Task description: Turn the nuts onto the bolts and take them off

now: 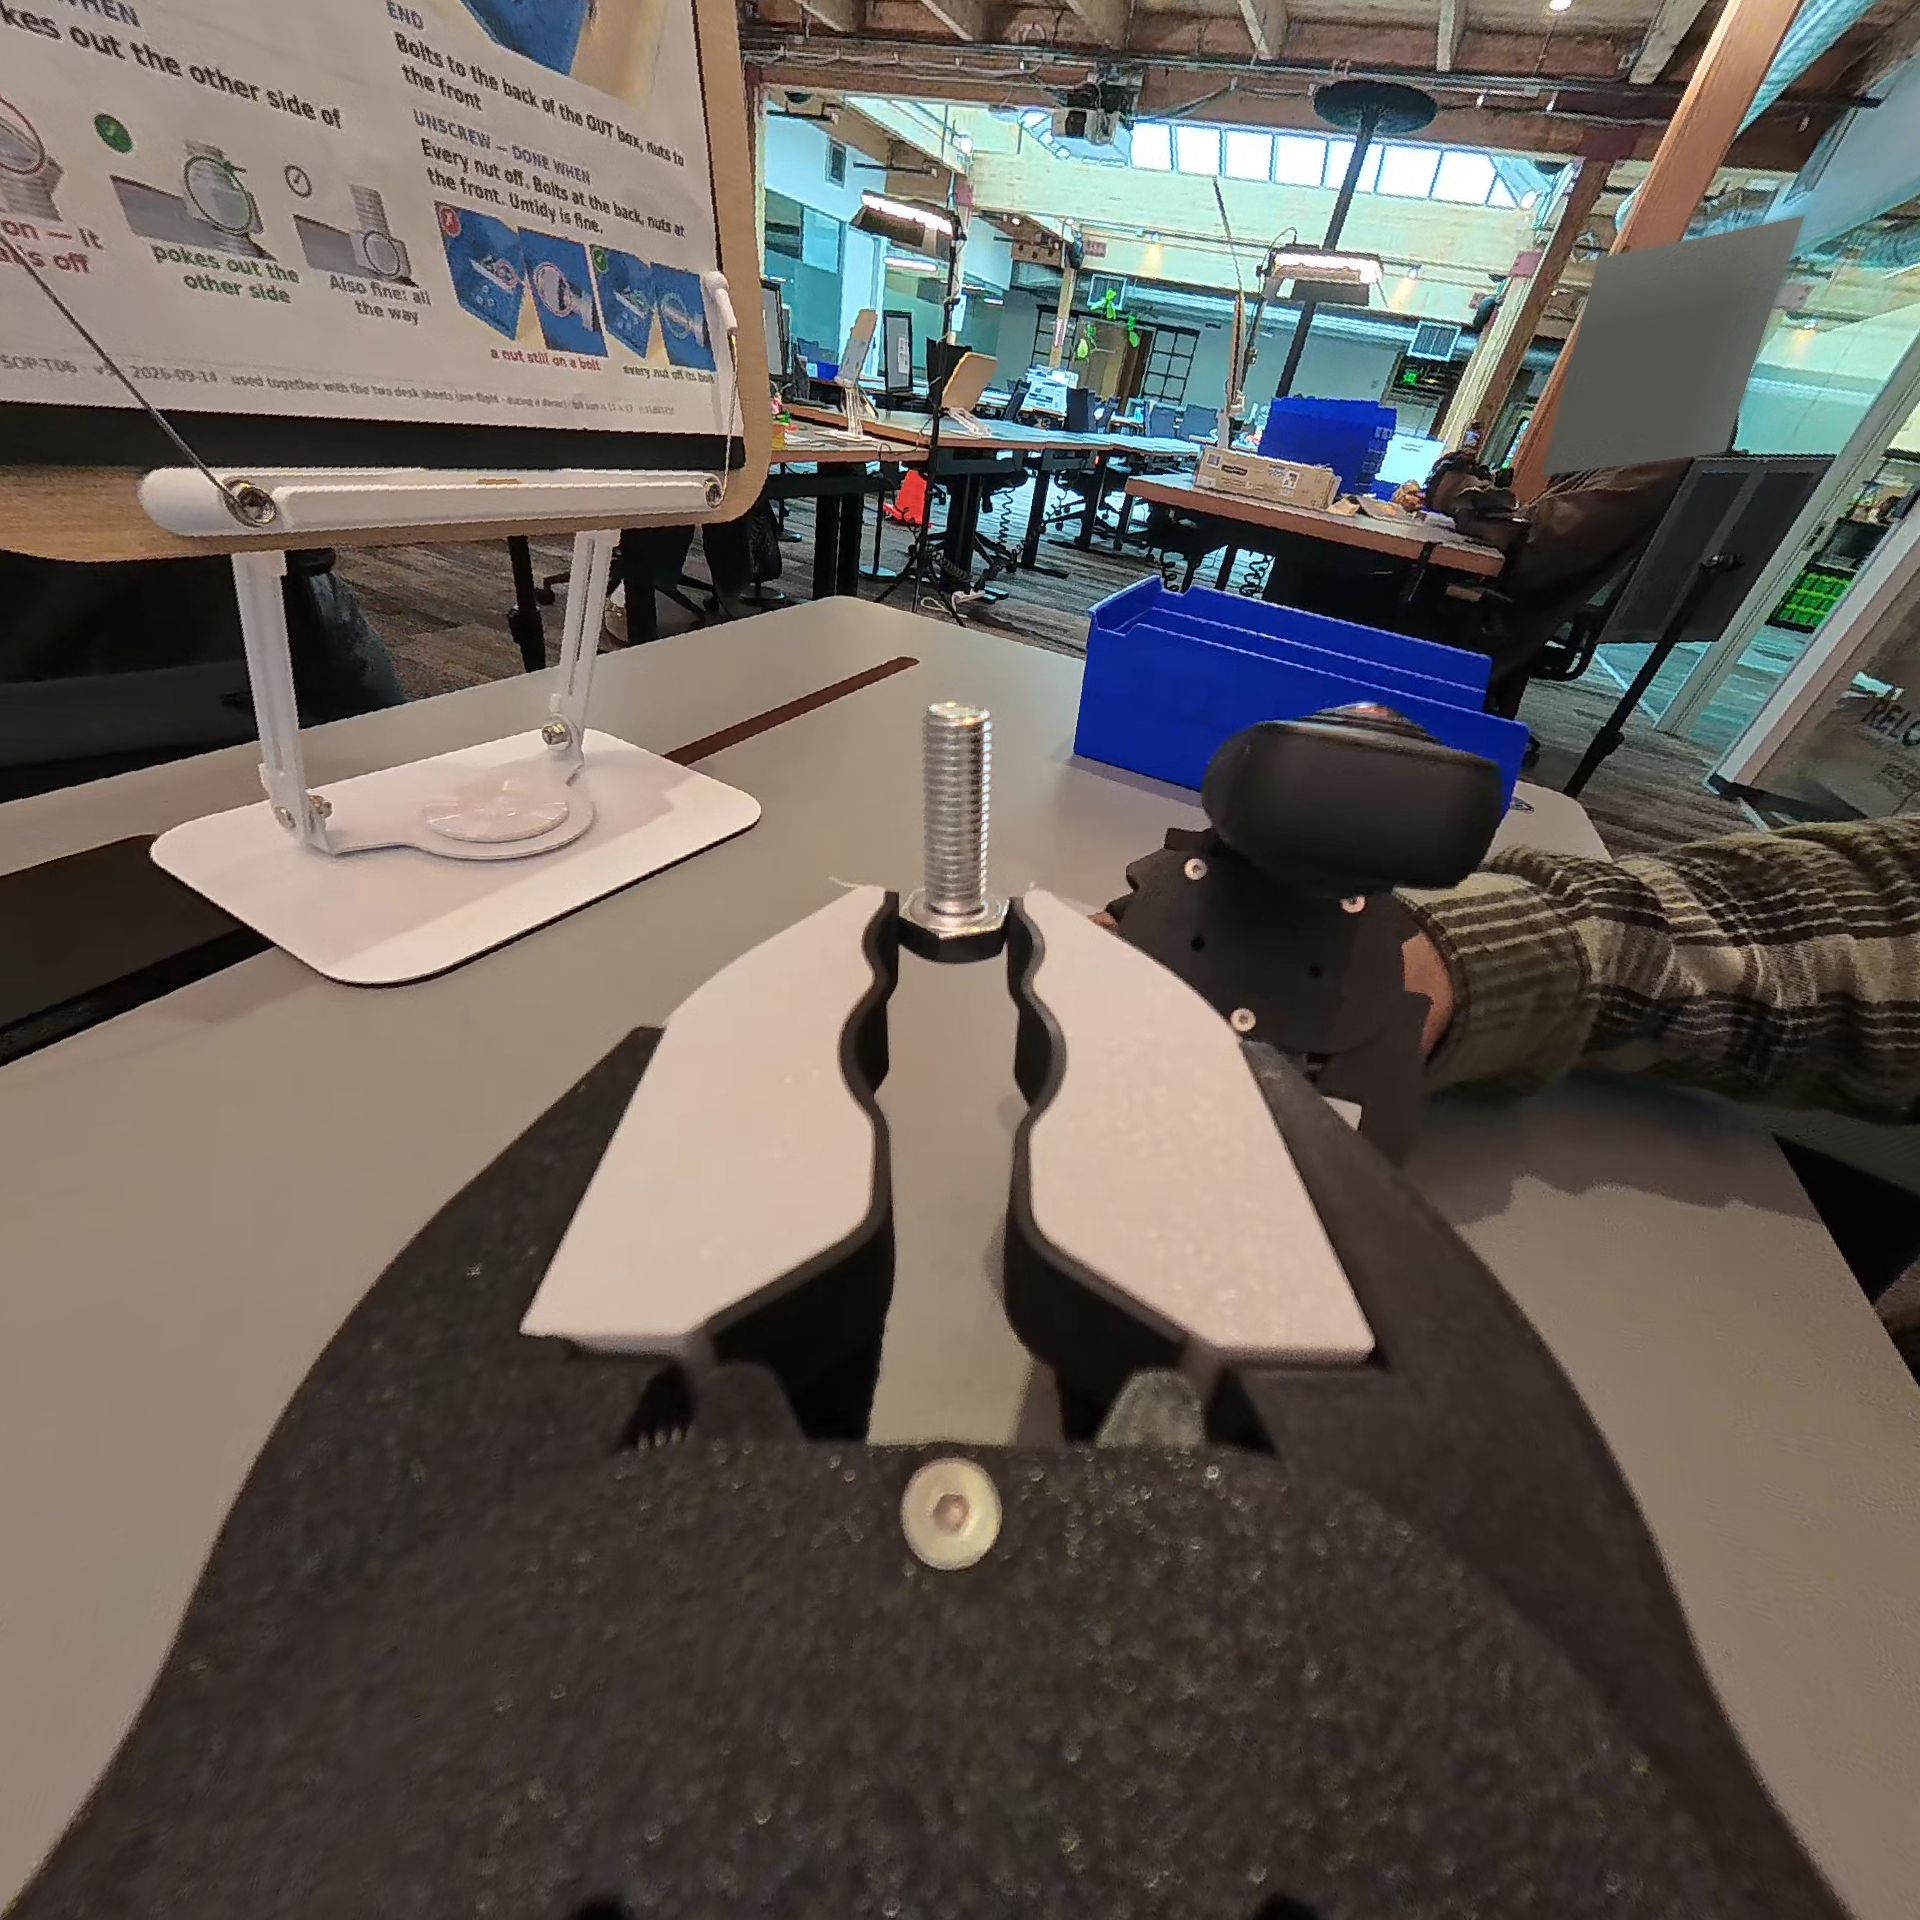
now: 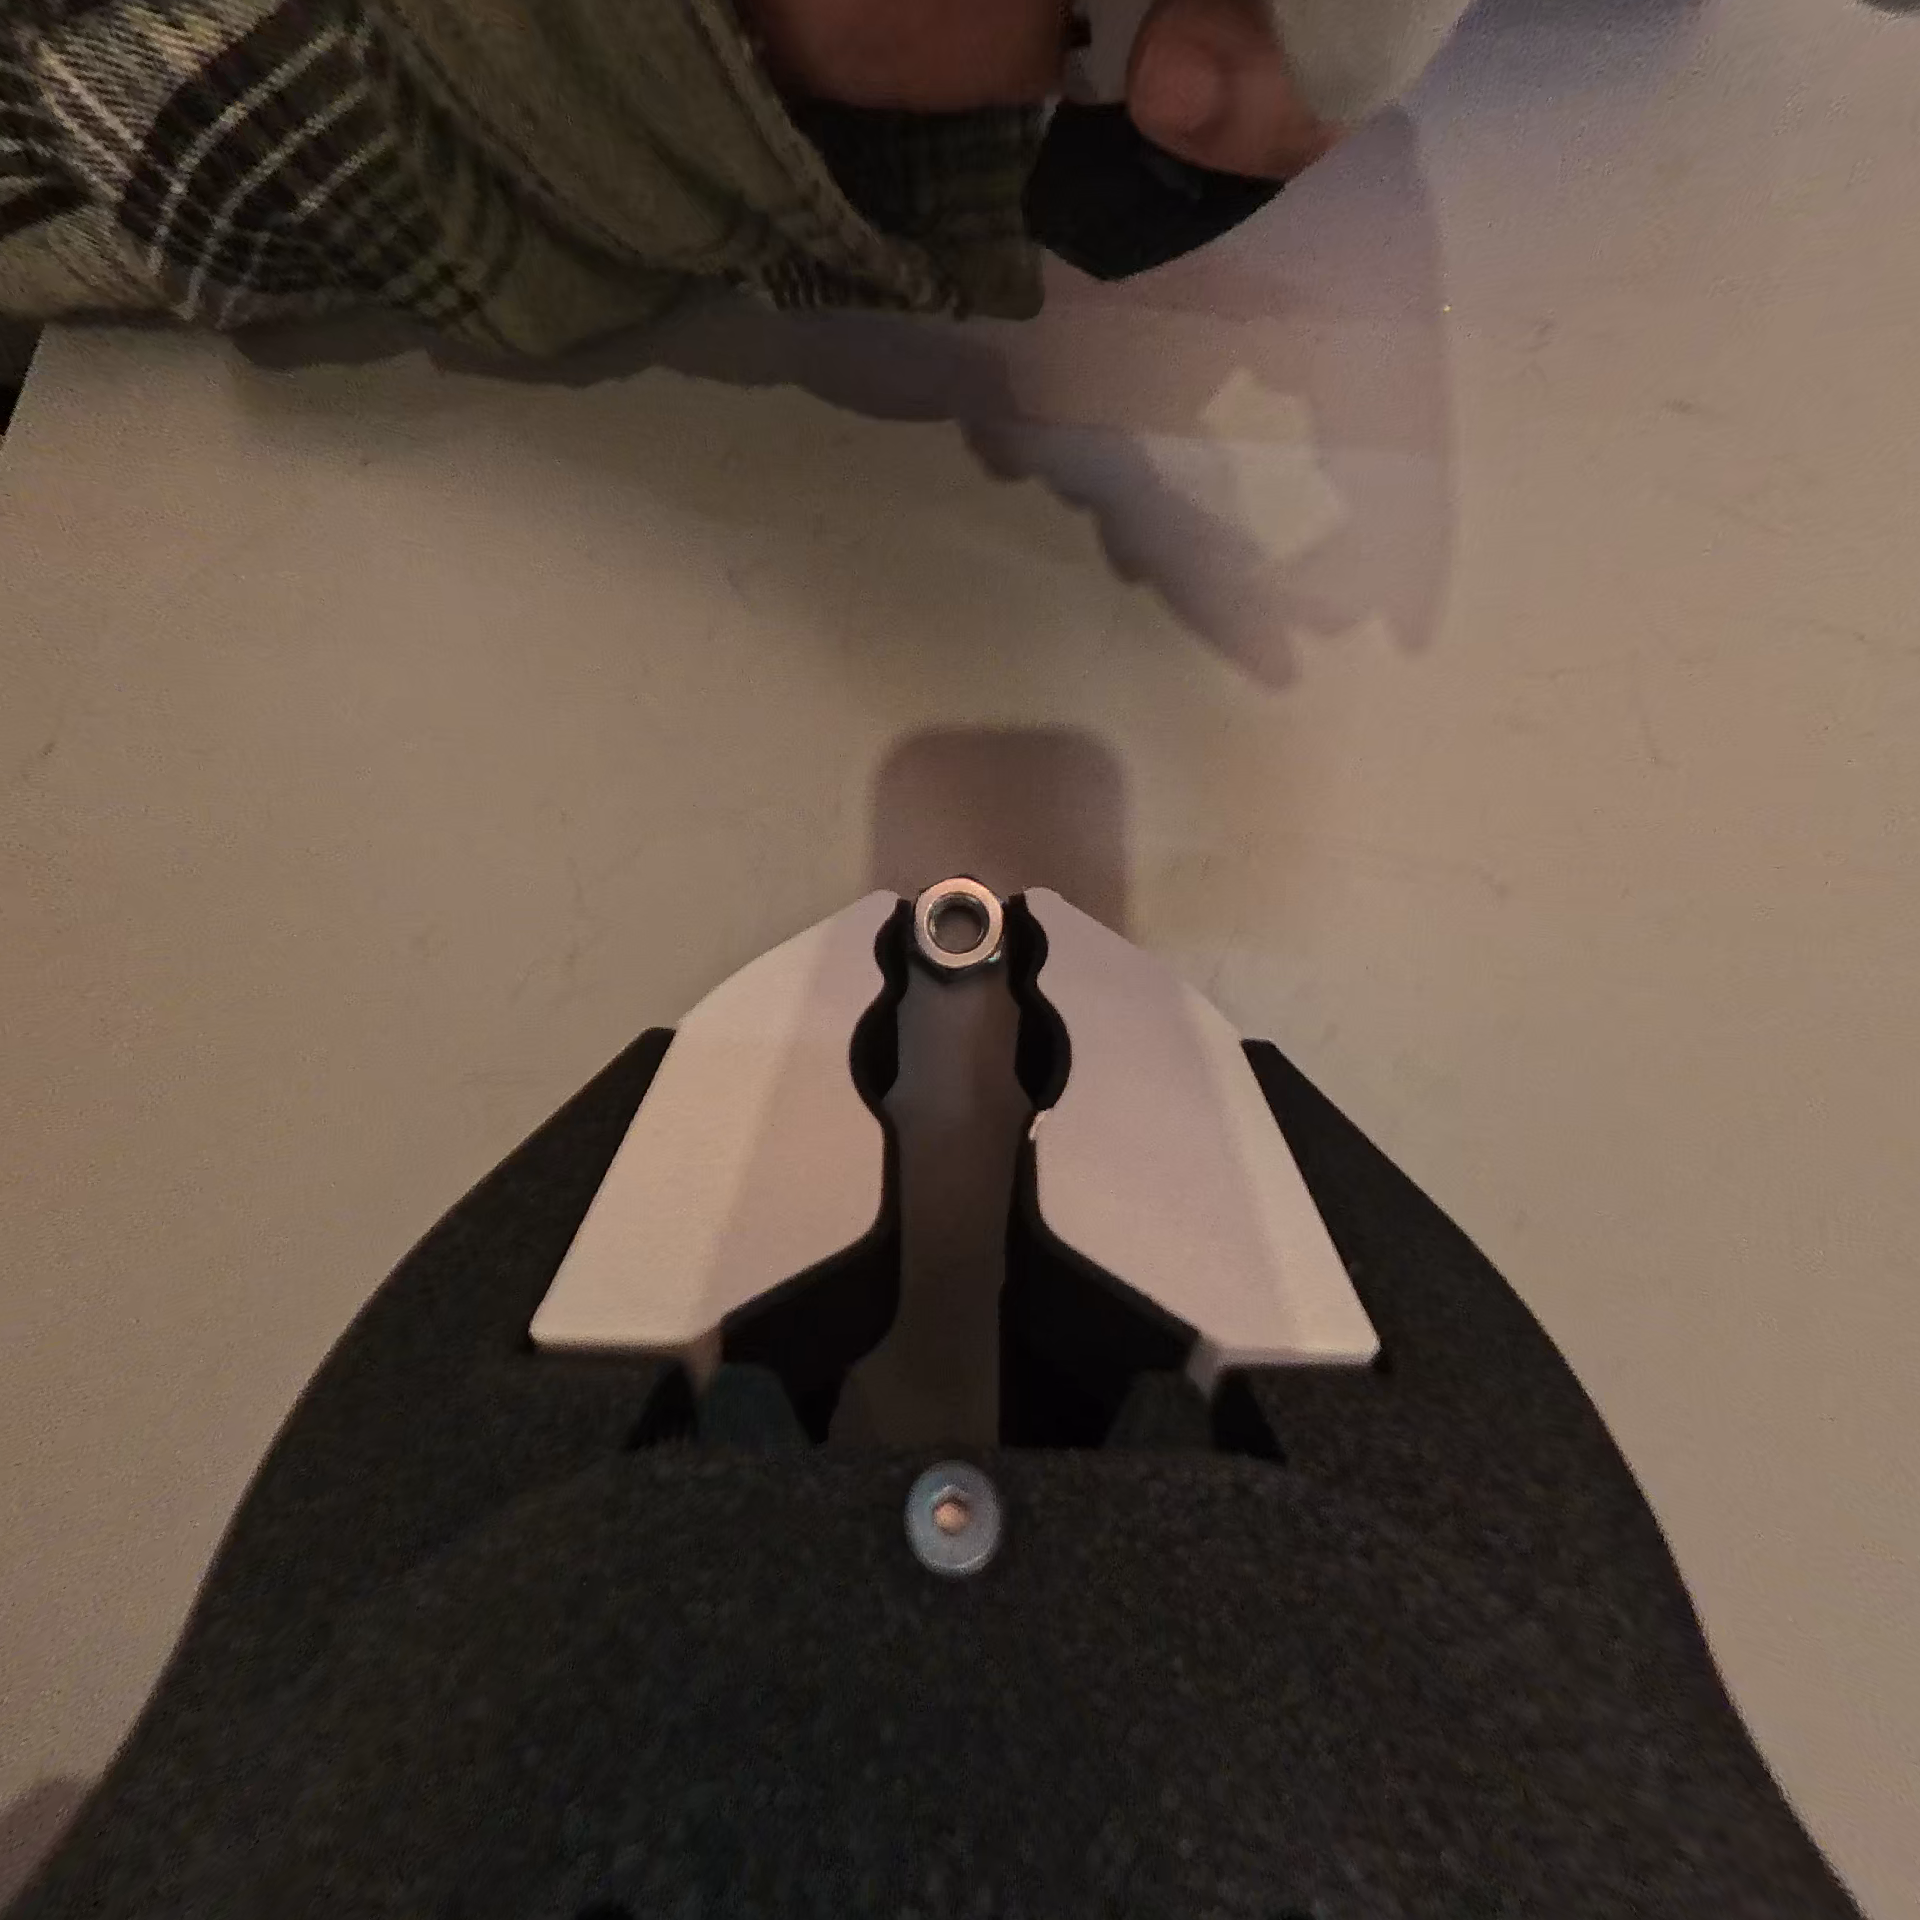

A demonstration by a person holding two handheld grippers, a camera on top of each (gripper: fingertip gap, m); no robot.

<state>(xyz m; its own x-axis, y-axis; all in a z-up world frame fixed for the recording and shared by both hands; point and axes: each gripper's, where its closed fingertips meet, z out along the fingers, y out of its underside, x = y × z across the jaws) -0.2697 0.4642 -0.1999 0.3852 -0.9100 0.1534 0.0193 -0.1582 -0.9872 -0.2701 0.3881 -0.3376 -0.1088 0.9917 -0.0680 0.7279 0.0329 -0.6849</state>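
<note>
In the left wrist view my left gripper [image 1: 953, 920] is shut on the hex head of a silver bolt [image 1: 956, 810]. The bolt stands upright with its thread pointing up, bare of any nut. My right gripper shows there as a black body [image 1: 1340, 831] to the right of the bolt, held by a hand in a plaid sleeve [image 1: 1662, 956]. In the right wrist view my right gripper [image 2: 956, 930] points down at the table and is shut on a silver hex nut [image 2: 957, 928], its hole facing the camera. The bolt is not in the right wrist view.
A white stand [image 1: 457, 852] with an instruction sheet [image 1: 353, 208] stands at the back left of the grey table [image 1: 312, 1195]. A blue bin [image 1: 1278, 675] sits at the back right. The left arm's plaid sleeve [image 2: 416, 177] crosses the top of the right wrist view. The tips of one gripper are about 15 cm away from the tips of the other.
</note>
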